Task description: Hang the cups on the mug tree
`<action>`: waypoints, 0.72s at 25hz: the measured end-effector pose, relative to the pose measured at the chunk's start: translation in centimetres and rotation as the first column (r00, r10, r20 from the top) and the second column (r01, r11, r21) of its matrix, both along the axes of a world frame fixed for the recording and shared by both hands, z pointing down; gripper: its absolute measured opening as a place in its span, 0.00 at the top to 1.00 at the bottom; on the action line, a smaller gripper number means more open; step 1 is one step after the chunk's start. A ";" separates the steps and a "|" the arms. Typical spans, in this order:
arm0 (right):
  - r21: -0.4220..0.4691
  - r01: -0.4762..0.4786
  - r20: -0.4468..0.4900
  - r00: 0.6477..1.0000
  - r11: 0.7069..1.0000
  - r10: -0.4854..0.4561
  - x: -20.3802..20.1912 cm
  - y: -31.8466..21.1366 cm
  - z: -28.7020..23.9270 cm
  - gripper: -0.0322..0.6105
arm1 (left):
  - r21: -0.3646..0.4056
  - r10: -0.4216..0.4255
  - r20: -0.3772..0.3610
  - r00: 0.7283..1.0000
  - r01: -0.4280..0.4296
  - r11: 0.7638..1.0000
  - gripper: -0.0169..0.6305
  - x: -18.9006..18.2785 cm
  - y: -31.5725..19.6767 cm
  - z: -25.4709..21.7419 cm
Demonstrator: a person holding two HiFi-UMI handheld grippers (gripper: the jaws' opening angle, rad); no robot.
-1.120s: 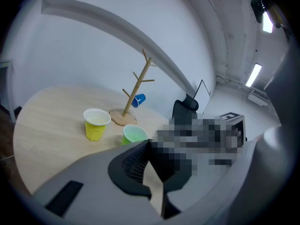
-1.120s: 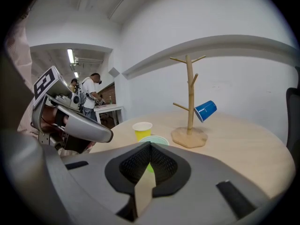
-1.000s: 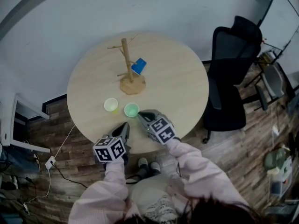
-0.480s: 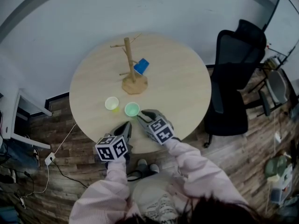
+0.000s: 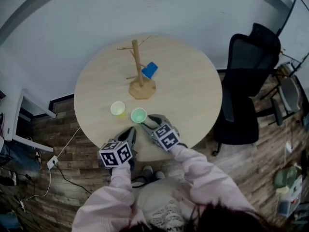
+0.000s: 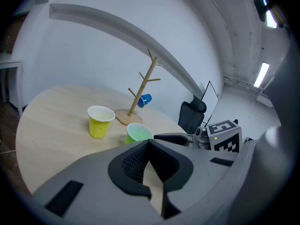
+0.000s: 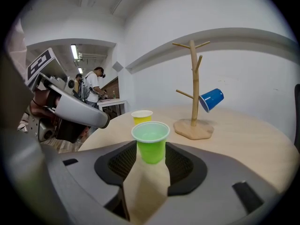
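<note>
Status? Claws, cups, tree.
Right claw just opened, green cup between its jaws, ungripped. Left claw shut, empty. Blue cup hangs on mug tree; yellow cup waits on table. Nothing blocks the tree.

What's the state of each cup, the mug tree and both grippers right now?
mug tree: upright, holding one cup.
blue cup: hanging on the tree, tilted.
green cup: upright on the table, at the right gripper's tips, not gripped.
yellow cup: upright on the table.
left gripper: shut, empty.
right gripper: open, jaws just been opening.
</note>
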State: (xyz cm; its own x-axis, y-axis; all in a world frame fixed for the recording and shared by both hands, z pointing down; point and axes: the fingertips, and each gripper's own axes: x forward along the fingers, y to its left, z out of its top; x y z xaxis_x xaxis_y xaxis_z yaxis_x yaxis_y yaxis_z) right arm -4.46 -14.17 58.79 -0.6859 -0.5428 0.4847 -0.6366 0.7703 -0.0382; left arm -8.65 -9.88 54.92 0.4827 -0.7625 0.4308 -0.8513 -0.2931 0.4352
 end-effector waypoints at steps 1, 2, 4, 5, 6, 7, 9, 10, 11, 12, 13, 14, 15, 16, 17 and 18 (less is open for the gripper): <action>0.001 0.002 -0.001 1.000 1.000 -0.002 -0.1 -0.1 0.1 0.63 | -0.003 -0.001 0.001 1.000 0.001 1.000 0.97 0.0 -0.1 0.1; 0.001 0.005 -0.003 1.000 1.000 -0.005 -0.2 -0.1 0.2 0.62 | -0.006 -0.002 0.002 1.000 0.002 1.000 0.97 -0.1 -0.2 0.2; 0.000 0.011 -0.007 1.000 1.000 -0.011 -0.4 -0.3 0.4 0.58 | -0.012 -0.006 0.003 1.000 0.006 1.000 0.97 -0.3 -0.3 0.5; -0.002 0.015 -0.010 1.000 1.000 -0.015 -0.5 -0.3 0.5 0.58 | -0.015 -0.010 0.002 1.000 0.010 1.000 0.97 -0.4 -0.4 0.6; -0.003 0.020 -0.012 1.000 1.000 -0.020 -0.6 -0.4 0.7 0.58 | -0.018 -0.013 0.001 1.000 0.013 1.000 0.97 -0.5 -0.5 0.7; -0.004 0.024 -0.016 1.000 1.000 -0.024 -0.7 -0.5 0.8 0.54 | -0.019 -0.016 0.000 1.000 0.016 1.000 0.97 -0.7 -0.6 0.8; -0.005 0.030 -0.024 0.999 1.000 -0.030 -0.9 -0.7 1.0 0.50 | -0.021 -0.021 -0.002 1.000 0.021 1.000 0.97 -0.9 -0.8 0.9; -0.006 0.031 -0.026 0.999 0.999 -0.032 -1.1 -0.8 1.1 0.49 | -0.022 -0.023 -0.002 1.000 0.023 0.999 0.97 -1.0 -0.9 1.0; -0.008 0.032 -0.026 0.999 0.999 -0.033 -1.2 -0.9 1.2 0.49 | -0.024 -0.024 -0.003 1.000 0.024 0.999 0.97 -1.1 -1.0 1.1; -0.008 0.033 -0.026 0.999 0.999 -0.033 -1.3 -0.9 1.3 0.49 | -0.025 -0.026 -0.003 1.000 0.026 0.999 0.97 -1.2 -1.0 1.1; -0.007 0.034 -0.027 0.999 0.999 -0.034 -1.4 -1.0 1.4 0.49 | -0.026 -0.027 -0.004 1.000 0.027 0.999 0.97 -1.4 -1.1 1.2; -0.006 0.036 -0.028 0.999 0.999 -0.036 -1.6 -1.1 1.5 0.46 | -0.026 -0.028 -0.004 1.000 0.028 0.999 0.97 -1.5 -1.1 1.2; -0.006 0.038 -0.029 0.999 0.999 -0.038 -1.8 -1.2 1.5 0.45 | -0.027 -0.029 -0.003 1.000 0.029 0.999 0.97 -1.6 -1.2 1.2; -0.007 0.040 -0.030 0.999 0.999 -0.040 -2.0 -1.3 1.6 0.43 | -0.028 -0.030 -0.001 1.000 0.029 0.999 0.97 -1.7 -1.3 1.3; -0.007 0.041 -0.032 0.999 0.999 -0.041 -2.1 -1.4 1.7 0.43 | -0.030 -0.030 0.000 1.000 0.030 0.999 0.97 -1.8 -1.4 1.3; -0.007 0.041 -0.033 0.999 0.999 -0.041 -2.3 -1.4 1.8 0.42 | -0.032 -0.031 0.000 1.000 0.031 0.999 0.97 -1.9 -1.5 1.3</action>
State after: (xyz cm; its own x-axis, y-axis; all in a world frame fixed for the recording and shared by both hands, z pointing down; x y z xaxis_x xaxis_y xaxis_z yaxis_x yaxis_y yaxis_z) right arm -6.75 -15.62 60.58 -0.6911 -0.5115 0.5107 -0.6054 0.7956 -0.0224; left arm -10.57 -11.38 56.27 0.4592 -0.7631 0.4548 -0.8596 -0.2525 0.4443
